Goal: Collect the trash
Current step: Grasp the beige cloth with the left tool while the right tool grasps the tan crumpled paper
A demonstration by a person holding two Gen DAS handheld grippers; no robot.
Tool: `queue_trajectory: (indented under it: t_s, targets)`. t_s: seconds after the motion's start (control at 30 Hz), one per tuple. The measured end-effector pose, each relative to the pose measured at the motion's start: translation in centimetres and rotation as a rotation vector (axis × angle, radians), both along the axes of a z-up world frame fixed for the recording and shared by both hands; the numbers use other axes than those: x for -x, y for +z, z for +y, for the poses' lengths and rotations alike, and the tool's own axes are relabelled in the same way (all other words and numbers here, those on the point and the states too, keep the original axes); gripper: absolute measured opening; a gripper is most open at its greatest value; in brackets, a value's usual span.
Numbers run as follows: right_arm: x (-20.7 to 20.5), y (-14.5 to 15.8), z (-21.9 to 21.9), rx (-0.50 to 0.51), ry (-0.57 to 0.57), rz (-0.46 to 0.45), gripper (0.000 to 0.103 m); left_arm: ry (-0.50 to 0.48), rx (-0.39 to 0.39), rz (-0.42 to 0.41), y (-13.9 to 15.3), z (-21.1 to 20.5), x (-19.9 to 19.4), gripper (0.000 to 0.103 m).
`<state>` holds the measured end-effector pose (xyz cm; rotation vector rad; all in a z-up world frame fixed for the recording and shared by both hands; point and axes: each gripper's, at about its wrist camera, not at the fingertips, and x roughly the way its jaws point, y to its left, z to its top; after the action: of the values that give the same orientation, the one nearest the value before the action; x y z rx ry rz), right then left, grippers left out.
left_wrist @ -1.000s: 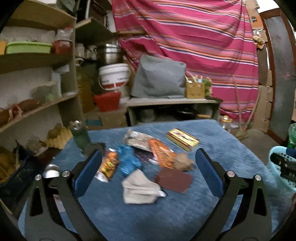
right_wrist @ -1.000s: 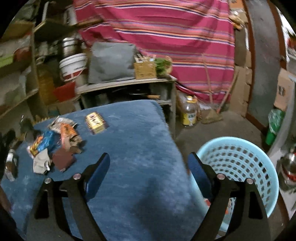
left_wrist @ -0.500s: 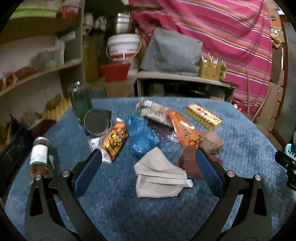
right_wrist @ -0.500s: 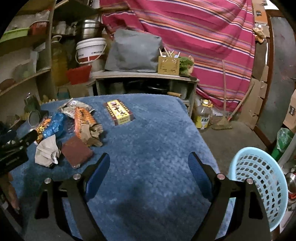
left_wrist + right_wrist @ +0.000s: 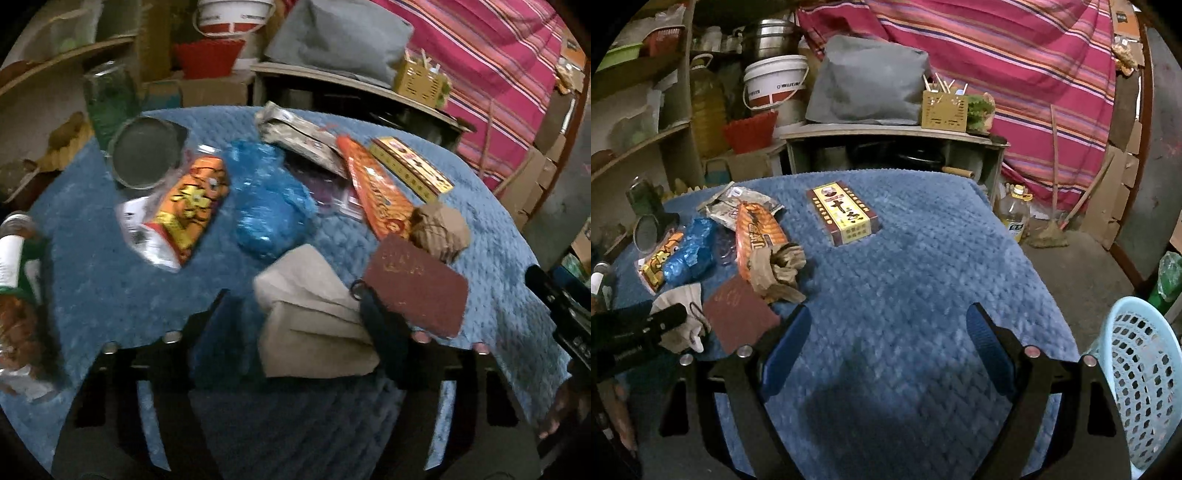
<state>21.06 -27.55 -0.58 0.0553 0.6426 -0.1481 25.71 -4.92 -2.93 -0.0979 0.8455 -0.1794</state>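
A pile of trash lies on the blue-covered table [image 5: 110, 280]: a beige folded cloth [image 5: 310, 317], a brown card [image 5: 417, 288], a crumpled brown paper [image 5: 439, 229], a blue plastic bag [image 5: 266, 199] and orange snack wrappers [image 5: 188, 199]. My left gripper [image 5: 295, 332] is low over the table with its fingers on either side of the beige cloth, narrowed but not shut. My right gripper [image 5: 886, 350] is open and empty above bare blue cloth, right of the pile. The beige cloth [image 5: 683, 314] shows beside the left gripper's body in the right wrist view.
A light blue mesh basket [image 5: 1145, 376] stands on the floor at the table's right. A yellow-red box [image 5: 844, 212] lies mid-table. A jar lid [image 5: 146, 151], a green glass [image 5: 107, 96] and a bottle [image 5: 14, 280] stand at the left. Shelves lie behind.
My left gripper has moved forward and down onto the pile and its fingers have narrowed around the beige cloth. My right gripper has swung left from the basket over the table.
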Motion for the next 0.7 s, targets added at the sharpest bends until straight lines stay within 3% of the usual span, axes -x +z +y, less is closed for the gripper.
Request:
queue_trajectory:
  t_s: [0.03, 0.1, 0.13, 0.17, 0.37, 0.57, 0.7]
  targets:
    - [-0.3, -0.1, 0.0, -0.001, 0.000, 0.007, 0.085, -0.012, 0.010, 0.006, -0.1, -0.1, -0.1, 0.049]
    - [-0.7, -0.3, 0.1, -0.005, 0.002, 0.015, 0.085, -0.013, 0.005, -0.005, 0.1, -0.2, 0.0, 0.041]
    - [-0.9, -0.3, 0.2, -0.006, 0.005, 0.019, 0.085, -0.013, 0.004, -0.011, 0.2, -0.3, 0.0, 0.030]
    - [-1.1, -0.3, 0.3, -0.005, 0.006, 0.021, 0.085, -0.013, 0.003, -0.017, 0.4, -0.4, -0.1, 0.026]
    - [-1.8, -0.1, 1.6, 0.015, 0.026, 0.024, 0.085, 0.018, 0.023, -0.107, 2.7, 0.7, 0.9, 0.019]
    - [-2.6, 0.0, 4.0, 0.048, 0.067, 0.030, 0.085, 0.101, -0.038, -0.267, 6.2, 3.0, 2.7, 0.019]
    - [-3.5, -0.3, 5.7, 0.088, 0.094, 0.044, 0.085, 0.135, -0.077, -0.318, 6.9, 3.7, 3.1, 0.019]
